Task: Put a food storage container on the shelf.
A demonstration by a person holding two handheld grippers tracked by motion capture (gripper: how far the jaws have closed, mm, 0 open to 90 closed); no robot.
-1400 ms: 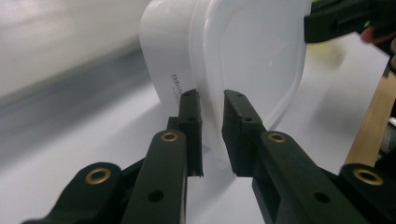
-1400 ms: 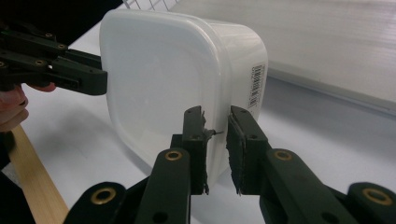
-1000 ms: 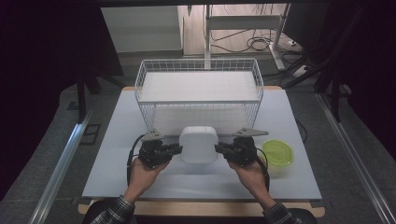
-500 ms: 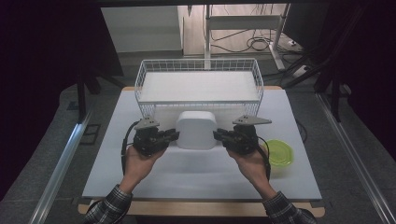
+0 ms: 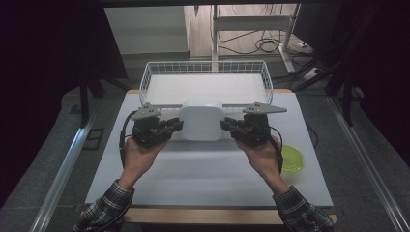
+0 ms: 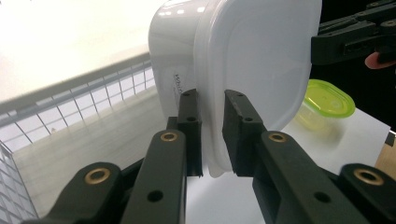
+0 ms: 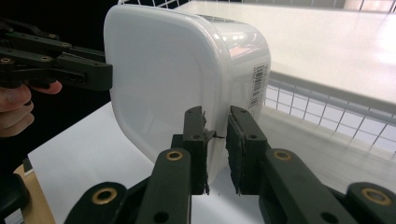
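While both of our hands were raised over the surface (image 5: 193, 169), we held the white tub (image 5: 201, 119) between them, clear of the surface and just in front of the wire basket (image 5: 205, 67). Our left gripper (image 5: 170, 128) had its jaws narrow, clamped on the thin rim at the tub's left side; in the left gripper view the rim (image 6: 212, 140) sat pinched between the two black pads. Our right gripper (image 5: 231, 126) gripped the opposite rim the same way, jaws drawn close on the edge (image 7: 215, 140) near the barcode label (image 7: 257, 86). We had the tub roughly level, its flat face turned up toward the high view. A small green-lidded container (image 5: 292, 158) stood on the surface to the right, well apart from the tub, beside our right forearm
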